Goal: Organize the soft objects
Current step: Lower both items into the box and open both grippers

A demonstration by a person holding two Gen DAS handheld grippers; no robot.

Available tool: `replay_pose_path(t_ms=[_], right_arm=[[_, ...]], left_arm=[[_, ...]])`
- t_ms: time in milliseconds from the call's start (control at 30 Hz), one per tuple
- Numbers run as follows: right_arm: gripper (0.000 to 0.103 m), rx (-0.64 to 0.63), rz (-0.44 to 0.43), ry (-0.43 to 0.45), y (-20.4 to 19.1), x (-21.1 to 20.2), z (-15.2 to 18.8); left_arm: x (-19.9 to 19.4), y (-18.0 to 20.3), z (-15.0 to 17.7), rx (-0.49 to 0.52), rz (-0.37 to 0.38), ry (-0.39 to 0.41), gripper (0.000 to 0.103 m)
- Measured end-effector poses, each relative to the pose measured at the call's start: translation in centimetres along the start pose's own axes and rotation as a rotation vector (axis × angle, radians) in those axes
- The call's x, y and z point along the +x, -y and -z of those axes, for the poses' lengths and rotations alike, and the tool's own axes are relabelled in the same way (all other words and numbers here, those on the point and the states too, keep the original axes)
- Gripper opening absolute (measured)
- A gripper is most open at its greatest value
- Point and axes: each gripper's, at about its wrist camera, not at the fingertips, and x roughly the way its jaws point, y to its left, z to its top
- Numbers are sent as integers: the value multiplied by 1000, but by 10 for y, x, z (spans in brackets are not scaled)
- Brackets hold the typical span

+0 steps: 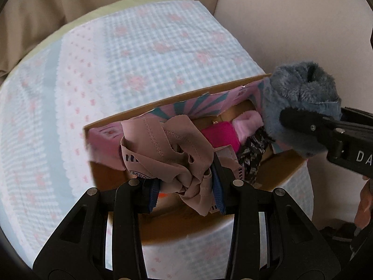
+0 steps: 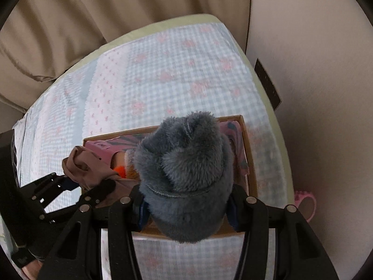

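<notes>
- The left gripper point(image 1: 184, 186) is clamped on a crumpled beige cloth point(image 1: 167, 154) with zigzag stitching, at the lower centre of the left wrist view; the cloth bunches between the fingers and spills upward over the near edge of the cardboard box point(image 1: 163, 100).
- The right gripper point(image 2: 186, 205) is closed on a fluffy grey-blue plush item point(image 2: 186, 175) (it looks like a thick sock or slipper, though which one cannot be told), filling the centre of the right wrist view above the box point(image 2: 251, 163).
- In the left wrist view the same plush item point(image 1: 300, 98) sits at the right of the frame, over the box's right end, with a black finger point(image 1: 300, 122) of the right gripper pressed against it.
- Inside the box lie a magenta fabric piece point(image 1: 221, 135), a pale pink fuzzy item point(image 1: 249, 121) and a black-and-white knit piece point(image 1: 251, 156).
- The box rests on a blue-checked bedspread point(image 1: 144, 46) with pink flower prints, and beige curtains point(image 2: 116, 7) hang along the top of the frame.
- At the lower right edge of the right wrist view, a pink mug point(image 2: 307, 205) shows beside the bed.
</notes>
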Motion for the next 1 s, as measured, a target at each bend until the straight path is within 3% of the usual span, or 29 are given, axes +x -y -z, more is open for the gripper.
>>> replay_pose_path(t_ms=[67,133,200,267,367,467,833,1000], right_arm=[[51,28,-16,-20,8,10,-2],[53,43,-29,-43,12,20,-7],[64,51,-45,-75,14,31,-10],[73,70,-57,-96,18,40,-11],[84,91,-63,-81,22,40,-10],[95,94,-60,-90,24,43,-9],[95,77,-43,-83,18,39,-5],[95,63,-29,-49,8,17,-3]], left_arm=[[7,2,-6,6,-12,-11,38],[13,4,-11,15,-11,-19,48],[18,6,-12,32,-36,-37,91],[22,4,-12,35,-59,-38,103],[25,-2,-8,7,-20,-71,103],[30,-8,-1,-14,-26,-100,103],[16,-8,6,-1,-43,-81,103],[-13,-16,8,-7,-40,-38,103]])
